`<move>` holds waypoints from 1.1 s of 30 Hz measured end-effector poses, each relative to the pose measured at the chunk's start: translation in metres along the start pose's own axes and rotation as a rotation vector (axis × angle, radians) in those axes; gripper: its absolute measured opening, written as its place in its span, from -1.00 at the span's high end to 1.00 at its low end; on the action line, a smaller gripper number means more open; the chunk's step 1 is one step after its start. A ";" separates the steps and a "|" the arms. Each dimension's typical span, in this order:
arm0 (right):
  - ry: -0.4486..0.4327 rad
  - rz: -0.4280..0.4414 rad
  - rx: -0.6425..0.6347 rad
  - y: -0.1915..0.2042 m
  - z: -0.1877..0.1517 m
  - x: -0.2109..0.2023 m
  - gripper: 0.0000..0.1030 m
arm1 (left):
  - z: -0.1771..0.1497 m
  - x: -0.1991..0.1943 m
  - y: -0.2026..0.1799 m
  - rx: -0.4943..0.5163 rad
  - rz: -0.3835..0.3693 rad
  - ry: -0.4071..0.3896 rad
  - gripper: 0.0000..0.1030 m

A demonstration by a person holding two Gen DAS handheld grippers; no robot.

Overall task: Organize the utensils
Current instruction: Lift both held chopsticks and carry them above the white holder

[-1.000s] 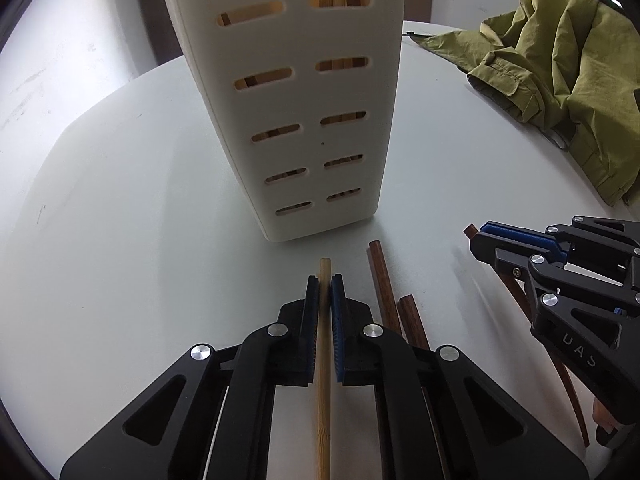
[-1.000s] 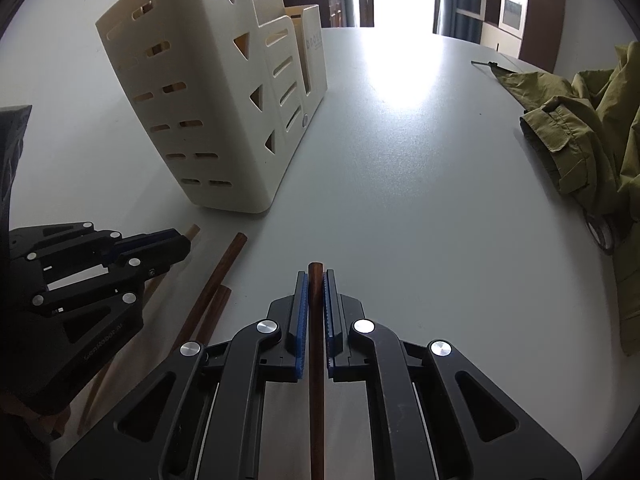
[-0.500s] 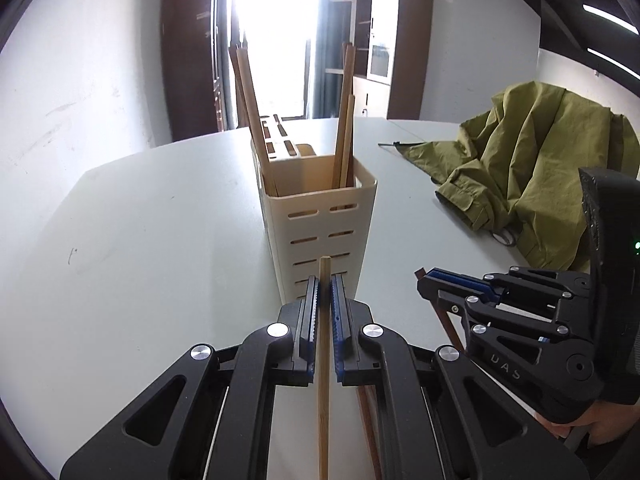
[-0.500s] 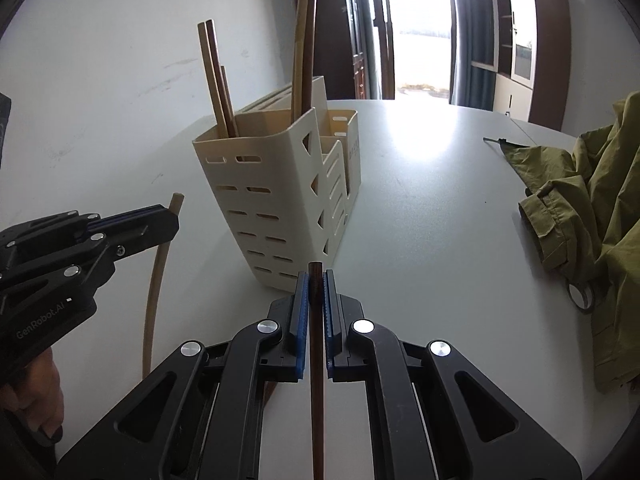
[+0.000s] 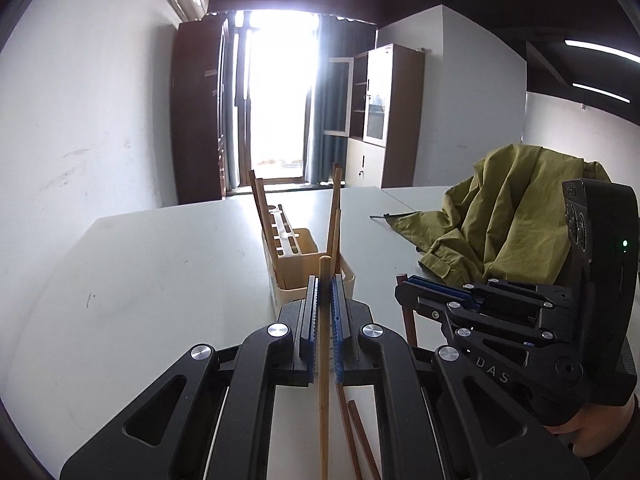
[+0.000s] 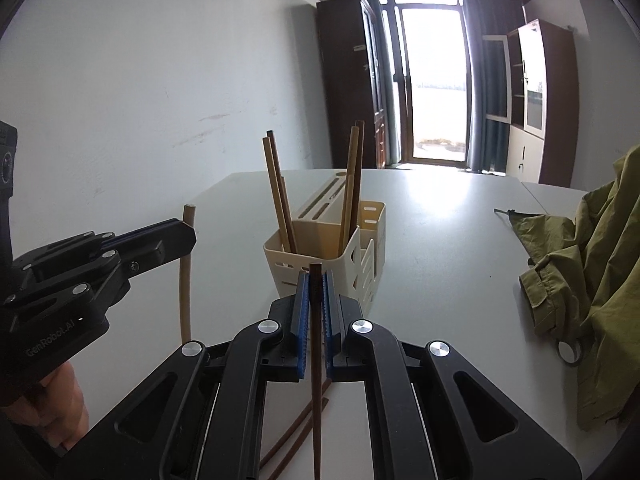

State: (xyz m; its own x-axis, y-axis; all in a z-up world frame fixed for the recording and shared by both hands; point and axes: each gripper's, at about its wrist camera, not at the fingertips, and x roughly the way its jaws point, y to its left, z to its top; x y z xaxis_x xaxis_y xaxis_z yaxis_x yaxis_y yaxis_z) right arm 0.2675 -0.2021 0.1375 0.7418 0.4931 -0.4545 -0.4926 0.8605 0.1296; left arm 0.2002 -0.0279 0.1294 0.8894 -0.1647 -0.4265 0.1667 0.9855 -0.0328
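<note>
- Your left gripper (image 5: 325, 292) has its blue pads squeezed on a light tan wooden chopstick (image 5: 323, 360). The stick runs straight up the middle of the left picture, with its tip poking out just past the fingers.
- Your right gripper (image 6: 316, 292) is squeezed the same way on a dark brown wooden chopstick (image 6: 316, 380). It also runs straight up the middle of its picture.
- The cream plastic utensil holder with slots (image 6: 320, 252) stands on the white table (image 6: 440, 248), right in front of both sets of fingers, in the middle of each picture. It already has tall sticks leaning in it.
- Both sticks point up and away from you, toward the holder. Their long sides line up with the fingers.
- I think both hands are about the same way from the holder. You would need to tip each stick so it stands up, then drop it in the open top.
- More brown chopsticks (image 6: 296, 436) lie on the table at the bottom of the picture.
- A green jacket (image 5: 508, 216) sits at the right.
</note>
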 end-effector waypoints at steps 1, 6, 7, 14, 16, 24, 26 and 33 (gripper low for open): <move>-0.013 0.003 0.002 0.000 0.003 -0.002 0.87 | 0.002 -0.003 -0.001 0.002 0.007 -0.016 0.89; -0.061 0.023 -0.004 0.005 0.016 -0.010 0.87 | 0.012 -0.011 0.000 0.006 0.026 -0.077 0.89; -0.071 0.024 -0.007 0.006 0.018 -0.011 0.87 | 0.013 -0.011 0.001 0.006 0.026 -0.086 0.89; -0.124 0.034 -0.013 0.005 0.029 -0.015 0.87 | 0.022 -0.005 0.006 0.010 0.019 -0.137 0.89; -0.141 0.038 -0.011 0.004 0.033 -0.017 0.87 | 0.025 -0.003 0.008 0.003 0.014 -0.156 0.89; -0.230 0.086 -0.002 -0.006 0.049 -0.024 0.87 | 0.040 -0.009 0.015 -0.040 0.020 -0.271 0.89; -0.272 0.097 -0.001 -0.009 0.053 -0.029 0.87 | 0.043 -0.014 0.016 -0.050 0.026 -0.314 0.89; -0.420 0.146 0.006 -0.016 0.066 -0.051 0.87 | 0.049 -0.032 0.009 -0.043 0.030 -0.467 0.89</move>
State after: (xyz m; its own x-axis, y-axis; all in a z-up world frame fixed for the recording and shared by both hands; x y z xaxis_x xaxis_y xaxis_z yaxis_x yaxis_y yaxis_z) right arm 0.2673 -0.2324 0.2168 0.7861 0.6172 -0.0334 -0.6039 0.7784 0.1715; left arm 0.1941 -0.0163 0.1874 0.9915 -0.1280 0.0239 0.1294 0.9892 -0.0685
